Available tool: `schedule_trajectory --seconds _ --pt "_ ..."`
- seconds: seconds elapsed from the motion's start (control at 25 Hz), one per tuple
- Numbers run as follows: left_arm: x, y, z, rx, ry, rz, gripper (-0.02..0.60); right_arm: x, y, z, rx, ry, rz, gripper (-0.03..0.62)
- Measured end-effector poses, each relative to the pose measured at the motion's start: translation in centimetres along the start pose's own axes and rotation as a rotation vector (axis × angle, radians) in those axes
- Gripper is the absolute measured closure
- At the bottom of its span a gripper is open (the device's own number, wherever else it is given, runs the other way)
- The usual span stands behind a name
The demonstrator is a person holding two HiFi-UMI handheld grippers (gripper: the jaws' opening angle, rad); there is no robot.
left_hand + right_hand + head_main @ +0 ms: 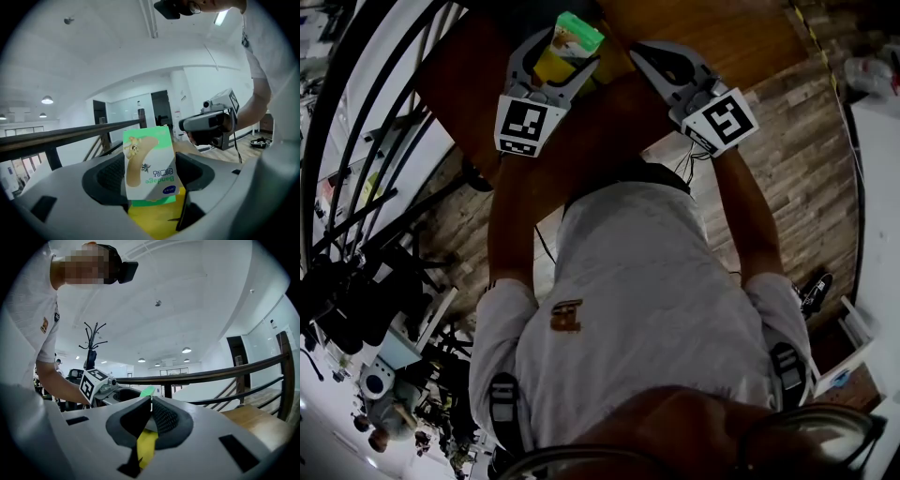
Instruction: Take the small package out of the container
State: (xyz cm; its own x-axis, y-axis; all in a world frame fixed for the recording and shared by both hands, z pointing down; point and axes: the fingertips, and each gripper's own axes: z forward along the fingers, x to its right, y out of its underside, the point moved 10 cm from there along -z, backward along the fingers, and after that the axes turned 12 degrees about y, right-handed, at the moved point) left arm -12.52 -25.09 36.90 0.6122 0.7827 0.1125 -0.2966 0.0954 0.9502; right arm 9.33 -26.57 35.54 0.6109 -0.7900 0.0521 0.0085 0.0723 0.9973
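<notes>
My left gripper (151,182) grasps the package (147,157) at 12 o'clock, and my right gripper (150,416) is clenched empty. I'd squeeze evenly and lift straight.

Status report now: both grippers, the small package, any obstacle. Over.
Left gripper shut on small package, held in the air. Right gripper shut, empty, apart from it. Container not in view. Nothing in the way.

The small package (149,161), green and white, carries the only readable word: "Bandage" in green letters, upside down in the left gripper view. The characters beside it are too distorted to read. A blue oval badge (169,190) on the same face is too small to read. An orange emblem (566,316) on the person's shirt (656,281) is illegible.
</notes>
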Motion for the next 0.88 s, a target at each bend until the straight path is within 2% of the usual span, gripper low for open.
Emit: schedule_trajectory --seconds 0.4,0.88 --pt "1.5 -2.2 -3.3 0.31 -0.096 -0.038 0.213 -1.5 -1.4 0.4 0.045 -0.019 0.004 0.56" --pt "3.3 -3.2 -5.5 0.464 -0.15 -0.039 0.213 -3.4 -2.2 -0.4 0.107 -0.04 0.006 0.56"
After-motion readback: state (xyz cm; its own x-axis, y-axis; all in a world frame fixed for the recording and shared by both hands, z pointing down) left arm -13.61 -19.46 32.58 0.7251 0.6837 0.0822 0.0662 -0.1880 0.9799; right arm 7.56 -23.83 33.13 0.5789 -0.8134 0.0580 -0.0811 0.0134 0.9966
